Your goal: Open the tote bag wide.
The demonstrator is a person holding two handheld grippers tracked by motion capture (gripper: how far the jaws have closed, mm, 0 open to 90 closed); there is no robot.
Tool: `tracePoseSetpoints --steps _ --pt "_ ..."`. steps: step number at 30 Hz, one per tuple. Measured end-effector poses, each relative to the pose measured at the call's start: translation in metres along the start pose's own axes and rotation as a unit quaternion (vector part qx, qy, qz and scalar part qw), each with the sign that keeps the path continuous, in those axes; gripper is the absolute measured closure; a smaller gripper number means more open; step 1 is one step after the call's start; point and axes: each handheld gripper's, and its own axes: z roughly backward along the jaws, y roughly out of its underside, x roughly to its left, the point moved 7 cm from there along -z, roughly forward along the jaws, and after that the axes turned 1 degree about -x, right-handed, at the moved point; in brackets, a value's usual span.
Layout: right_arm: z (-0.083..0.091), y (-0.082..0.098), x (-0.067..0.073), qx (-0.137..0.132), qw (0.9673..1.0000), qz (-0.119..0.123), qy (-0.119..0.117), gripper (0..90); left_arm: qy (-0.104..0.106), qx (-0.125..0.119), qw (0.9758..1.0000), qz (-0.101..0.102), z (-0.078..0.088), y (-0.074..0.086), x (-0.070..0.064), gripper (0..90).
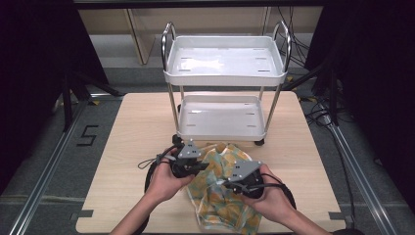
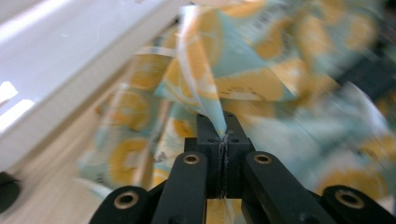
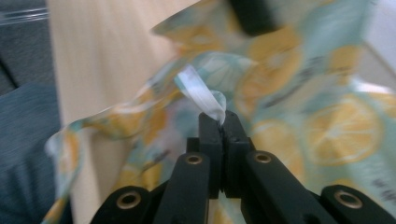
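A pale blue cloth with orange citrus prints (image 1: 220, 196) lies crumpled on the wooden table (image 1: 127, 147) near its front edge. My left gripper (image 1: 203, 166) is at the cloth's left upper part; in the left gripper view its jaws are shut on a raised fold of the cloth (image 2: 210, 93), pinched at the left gripper's tips (image 2: 223, 133). At the cloth's right side my right gripper (image 1: 226, 185) is held; in the right gripper view its jaws are shut on a pale hem strip of the cloth (image 3: 201, 93) at the right gripper's tips (image 3: 223, 125).
A white two-shelf trolley (image 1: 225, 73) with chrome posts stands on the table just behind the cloth, its lower tray (image 1: 220, 132) close to the left gripper. Bare wood lies to the left and right. Black cables trail from both grippers.
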Motion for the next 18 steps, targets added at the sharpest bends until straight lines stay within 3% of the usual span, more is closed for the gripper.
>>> tracePoseSetpoints --steps 4,7,10,12,14,18 --pt "0.008 0.007 0.013 0.008 0.9997 0.001 -0.024 90.0 -0.033 0.016 0.9993 -0.001 0.0 -0.005 0.017 89.2" --pt "0.014 0.015 0.02 0.016 0.9988 0.003 -0.046 90.0 -0.057 0.026 0.998 0.01 0.001 -0.005 0.033 89.3" --pt "0.02 0.026 0.027 0.023 0.9976 -0.009 -0.065 90.0 -0.076 0.03 0.9963 0.027 0.004 -0.002 0.046 89.4" --pt "0.023 0.033 0.029 0.029 0.9972 -0.002 -0.069 90.0 -0.092 0.036 0.9949 0.018 0.01 -0.001 0.056 89.4" --pt "0.029 0.038 0.031 0.032 0.997 -0.019 -0.068 90.0 -0.101 0.036 0.9937 0.035 0.015 0.002 0.059 89.4" --pt "0.038 0.043 0.027 0.037 0.9971 -0.019 -0.064 90.0 -0.116 0.038 0.9919 0.035 0.026 0.002 0.061 89.4"
